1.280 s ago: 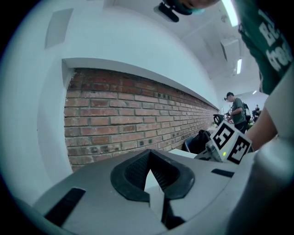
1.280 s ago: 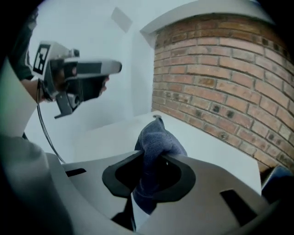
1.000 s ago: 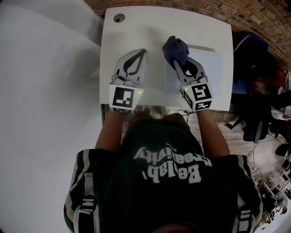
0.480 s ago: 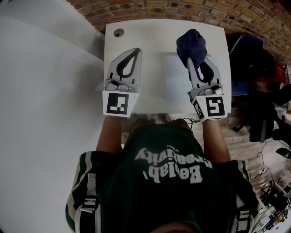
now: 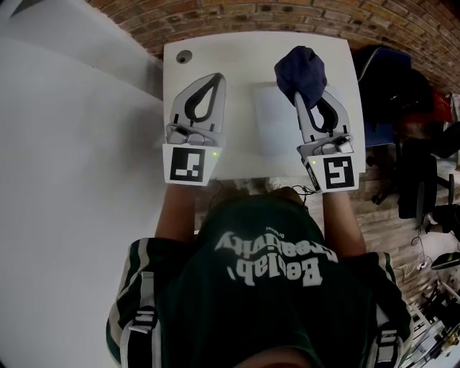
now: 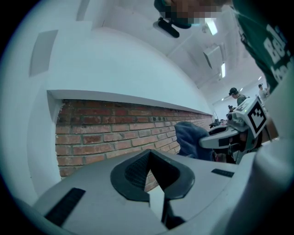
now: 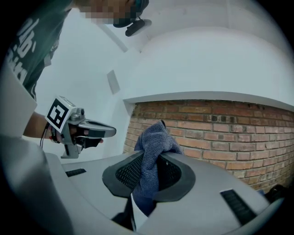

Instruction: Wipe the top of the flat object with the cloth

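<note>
A flat white object [image 5: 272,129] lies on the right half of the white table [image 5: 237,54]. My right gripper [image 5: 298,95] is over its far right part, shut on a bunched dark blue cloth [image 5: 300,70]. In the right gripper view the cloth [image 7: 154,140] stands up out of the closed right gripper [image 7: 148,176], with brick wall behind it. My left gripper [image 5: 215,77] is over the table's left half, shut and holding nothing. The left gripper view shows the left gripper's [image 6: 151,172] jaws closed, and the cloth [image 6: 190,140] and right gripper [image 6: 229,133] to the right.
A round cable hole [image 5: 185,55] sits at the table's far left corner. A brick wall [image 5: 237,14] runs just behind the table. Dark bags and a chair [image 5: 402,93] crowd the floor to the right. A white surface [image 5: 72,144] borders the left.
The right gripper has carried the cloth from the flat object's far left corner rightwards to its far right part. The left gripper has stayed in place, shut.
</note>
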The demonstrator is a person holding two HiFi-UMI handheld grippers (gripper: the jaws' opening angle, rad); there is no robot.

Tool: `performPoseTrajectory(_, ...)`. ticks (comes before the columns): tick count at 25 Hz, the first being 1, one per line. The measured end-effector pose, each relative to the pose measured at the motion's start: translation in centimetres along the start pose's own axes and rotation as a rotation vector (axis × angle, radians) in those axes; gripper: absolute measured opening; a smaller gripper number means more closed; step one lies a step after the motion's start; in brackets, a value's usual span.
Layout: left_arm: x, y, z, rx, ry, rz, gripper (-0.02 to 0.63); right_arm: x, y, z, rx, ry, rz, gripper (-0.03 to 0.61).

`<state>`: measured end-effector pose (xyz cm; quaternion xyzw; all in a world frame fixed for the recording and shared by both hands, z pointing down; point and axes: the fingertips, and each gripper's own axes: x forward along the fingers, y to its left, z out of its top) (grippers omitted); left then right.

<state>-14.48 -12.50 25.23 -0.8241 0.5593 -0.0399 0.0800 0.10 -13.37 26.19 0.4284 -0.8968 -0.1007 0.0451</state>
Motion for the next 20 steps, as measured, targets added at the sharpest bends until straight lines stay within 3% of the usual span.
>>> performPoseTrajectory(20, 0.5, -1.1, 0.2, -0.003, -0.019, -0.018, -0.005, -0.3, -1.0, -0.3, -0.009, 0.009, -0.025, 0.054)
